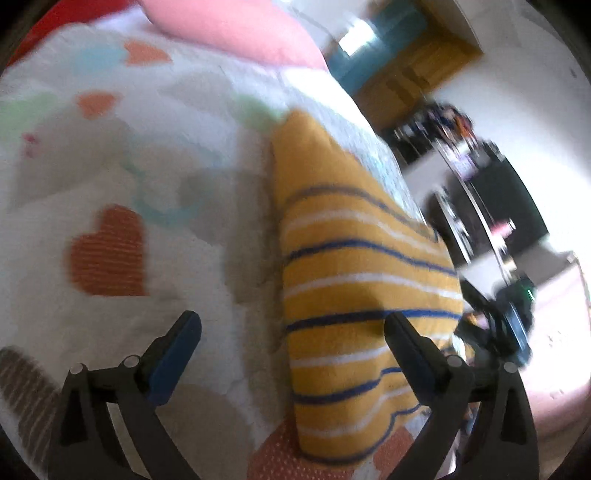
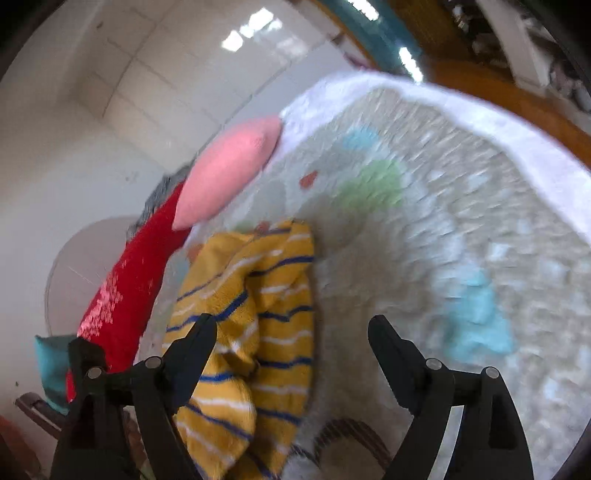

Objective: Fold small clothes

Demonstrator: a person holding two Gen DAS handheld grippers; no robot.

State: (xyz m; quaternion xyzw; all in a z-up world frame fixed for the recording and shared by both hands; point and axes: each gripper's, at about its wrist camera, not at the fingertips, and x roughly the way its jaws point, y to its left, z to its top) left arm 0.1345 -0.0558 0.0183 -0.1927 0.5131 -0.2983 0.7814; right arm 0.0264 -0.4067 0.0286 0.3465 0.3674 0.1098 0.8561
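A small yellow garment with blue and white stripes lies on a white bedspread with coloured hearts. In the left wrist view it is smooth and folded flat. My left gripper is open just above its near part, its right finger over the cloth, holding nothing. In the right wrist view the garment looks bunched, lower left. My right gripper is open above its right edge and the bedspread, holding nothing. Both views are blurred.
A pink pillow lies at the head of the bed, also in the right wrist view. A red cloth lies beside it. The bed edge drops off to the right, with dark furniture beyond.
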